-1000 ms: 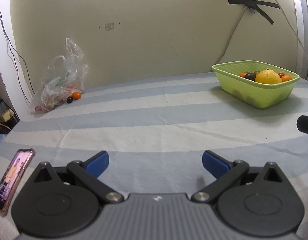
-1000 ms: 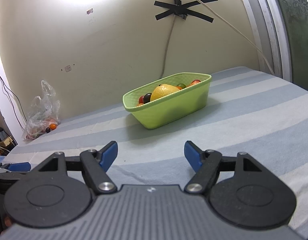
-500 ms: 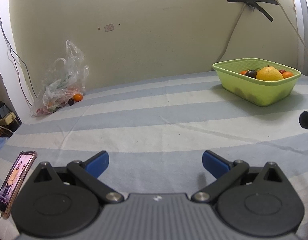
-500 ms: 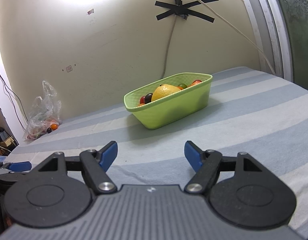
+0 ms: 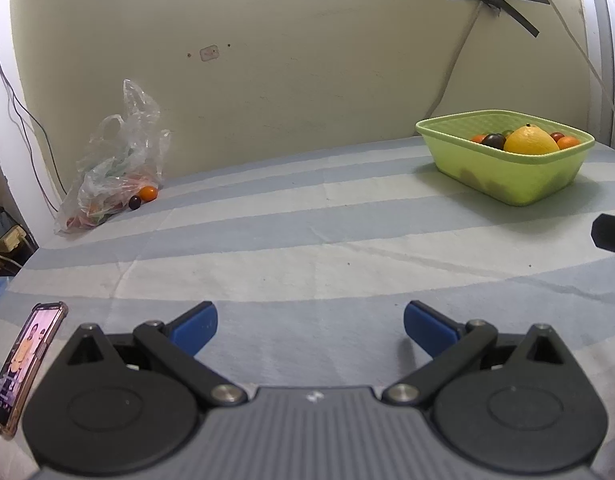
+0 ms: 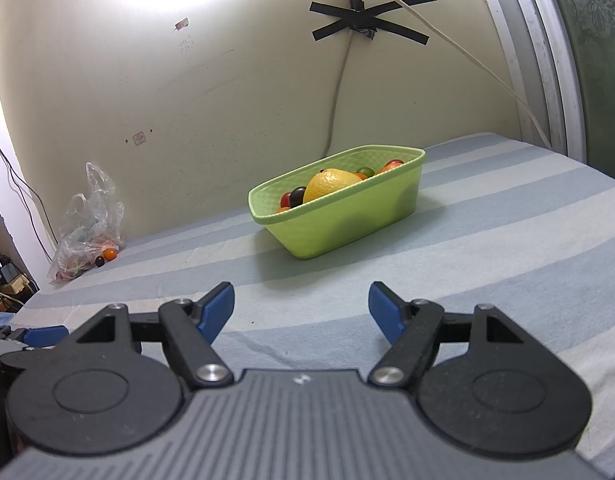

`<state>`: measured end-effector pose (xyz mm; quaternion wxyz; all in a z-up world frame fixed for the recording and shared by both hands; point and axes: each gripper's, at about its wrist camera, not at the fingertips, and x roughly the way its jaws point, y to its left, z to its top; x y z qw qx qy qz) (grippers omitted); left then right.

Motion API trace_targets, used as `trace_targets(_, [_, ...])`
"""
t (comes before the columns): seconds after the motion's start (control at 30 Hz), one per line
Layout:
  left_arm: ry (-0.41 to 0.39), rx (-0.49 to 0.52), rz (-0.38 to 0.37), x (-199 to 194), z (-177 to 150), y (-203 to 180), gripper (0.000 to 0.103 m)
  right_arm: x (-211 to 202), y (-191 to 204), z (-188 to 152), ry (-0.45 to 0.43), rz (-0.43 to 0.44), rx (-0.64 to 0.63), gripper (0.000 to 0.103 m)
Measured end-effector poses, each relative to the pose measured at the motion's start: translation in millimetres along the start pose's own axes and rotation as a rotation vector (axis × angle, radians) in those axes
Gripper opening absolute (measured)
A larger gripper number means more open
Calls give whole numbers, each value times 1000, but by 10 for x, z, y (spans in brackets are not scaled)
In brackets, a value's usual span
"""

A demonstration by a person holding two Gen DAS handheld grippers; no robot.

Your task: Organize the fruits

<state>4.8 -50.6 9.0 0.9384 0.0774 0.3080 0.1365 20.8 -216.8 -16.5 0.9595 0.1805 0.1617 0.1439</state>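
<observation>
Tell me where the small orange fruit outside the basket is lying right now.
In the left wrist view the small orange fruit lies far left on the striped sheet, beside a dark fruit at the plastic bag's foot near the wall.

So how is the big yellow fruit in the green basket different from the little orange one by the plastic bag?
The yellow fruit is much bigger and yellow; the small orange fruit is deep orange. The yellow fruit sits in the green basket among other fruits; the orange one lies on the striped cloth beside the plastic bag. Both are roundish.
</observation>
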Motion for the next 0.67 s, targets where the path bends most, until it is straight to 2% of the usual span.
trace_targets(0.43, [5,-3,-16,-11,-3,-21,103,4,4,2,1,1,-2,76])
trace_targets(0.6, [-8,3,-50,-43,-5,-26,103,5,6,1,2,1,-2,76])
trace_targets(0.67, [0,-4,-85,-46,4,-22,103,12,2,2,3,1,-3,76])
